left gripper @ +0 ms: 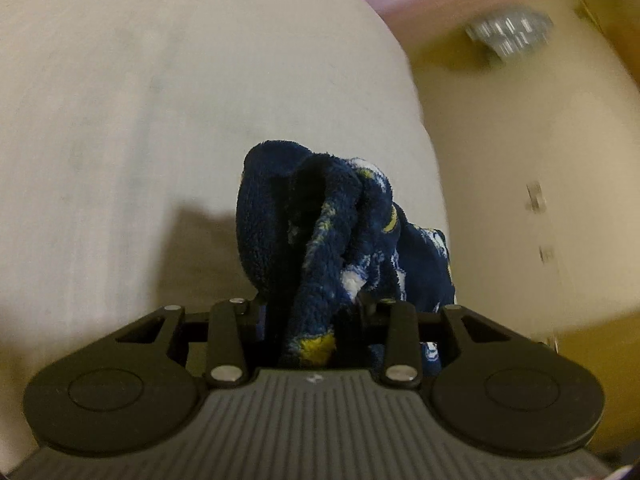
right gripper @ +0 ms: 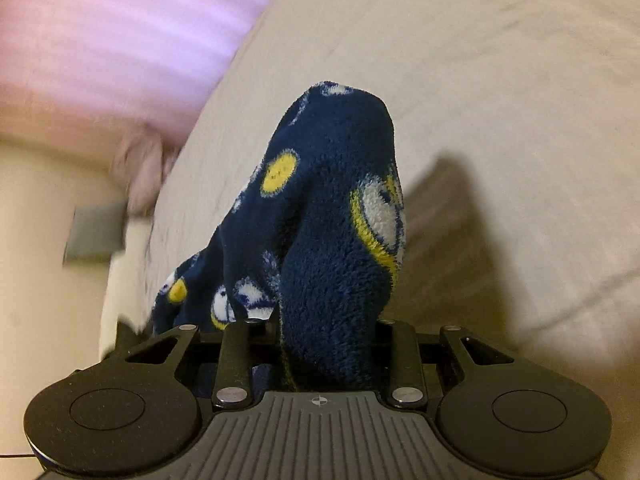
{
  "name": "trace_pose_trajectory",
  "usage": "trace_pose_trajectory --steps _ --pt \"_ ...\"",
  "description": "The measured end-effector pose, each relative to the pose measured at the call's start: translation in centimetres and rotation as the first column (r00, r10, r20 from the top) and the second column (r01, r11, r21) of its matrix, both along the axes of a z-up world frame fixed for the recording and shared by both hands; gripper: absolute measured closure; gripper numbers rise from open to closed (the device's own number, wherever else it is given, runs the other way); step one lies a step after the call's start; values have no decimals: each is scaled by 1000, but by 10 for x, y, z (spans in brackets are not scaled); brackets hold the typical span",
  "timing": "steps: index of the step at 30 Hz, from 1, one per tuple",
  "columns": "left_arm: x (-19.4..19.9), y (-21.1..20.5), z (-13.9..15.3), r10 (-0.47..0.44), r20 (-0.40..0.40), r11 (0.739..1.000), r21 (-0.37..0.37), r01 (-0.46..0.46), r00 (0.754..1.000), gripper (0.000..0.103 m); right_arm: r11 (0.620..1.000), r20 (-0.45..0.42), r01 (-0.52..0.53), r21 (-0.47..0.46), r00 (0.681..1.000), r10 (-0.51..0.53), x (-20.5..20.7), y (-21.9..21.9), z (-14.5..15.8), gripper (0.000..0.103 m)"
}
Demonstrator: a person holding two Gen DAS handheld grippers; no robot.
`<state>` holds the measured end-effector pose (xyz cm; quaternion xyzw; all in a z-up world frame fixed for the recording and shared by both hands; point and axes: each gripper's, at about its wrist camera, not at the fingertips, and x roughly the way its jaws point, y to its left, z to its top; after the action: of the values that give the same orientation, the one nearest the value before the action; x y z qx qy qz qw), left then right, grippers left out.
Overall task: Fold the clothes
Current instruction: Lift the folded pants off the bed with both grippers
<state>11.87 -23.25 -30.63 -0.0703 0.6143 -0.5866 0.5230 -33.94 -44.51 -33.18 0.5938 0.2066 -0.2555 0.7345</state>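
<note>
- A pale bedsheet (left gripper: 160,120) fills most of both views, with a cream wall and a pink striped cover (right gripper: 100,40) beyond it; the background is smeared with motion blur.
- Nearest the bedsheet's foreground, the left gripper (left gripper: 310,320) has its jaws drawn in on a bunched fold of navy fleece garment (left gripper: 312,220); the cloth stands up between them, clear of the bedsheet.
- The right gripper (right gripper: 326,332) likewise pinches a thick hump of the same garment (right gripper: 340,208), printed with yellow and white faces; its jaws are part closed on the pile.
- Between the 2 grips the cloth hangs off toward the bedsheet's edge; how much trails below I cannot tell.
- Risks, as I judge them: plush fleece is thick and slippery, so a bunched pinch may creep out under a fast swing; uneven grips would skew the fold line; cloth hanging past the bedsheet's edge could drag the garment off; a bundled layer may hide a corner and leave the fold lumpy.
</note>
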Motion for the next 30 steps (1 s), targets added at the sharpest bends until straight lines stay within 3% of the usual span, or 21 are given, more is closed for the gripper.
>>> trace_pose_trajectory --steps 3,5,12,15,20,24,30 --pt "-37 -62 2 -119 -15 993 -24 119 993 71 991 1 131 -21 991 -131 -46 54 -10 73" --pt "-73 -101 -1 -198 -23 980 -35 197 980 71 976 0 214 -37 977 -214 -80 67 -13 73" --pt "-218 -231 -16 -394 -28 917 -79 391 919 71 897 3 436 -70 900 -437 -205 32 -22 73" --pt "-280 -257 -31 -444 -13 893 -95 441 896 71 873 4 481 -85 876 -482 -244 -4 -24 73" --pt "-353 -301 -47 -469 16 874 -133 467 883 71 849 25 517 -110 855 -518 -298 -85 -32 73" --pt "-391 -342 -53 -466 49 871 -151 467 884 71 848 49 513 -132 858 -511 -318 -136 -33 73" --pt "-418 -394 -51 -455 104 869 -166 467 884 70 849 104 517 -105 855 -508 -338 -193 -59 72"
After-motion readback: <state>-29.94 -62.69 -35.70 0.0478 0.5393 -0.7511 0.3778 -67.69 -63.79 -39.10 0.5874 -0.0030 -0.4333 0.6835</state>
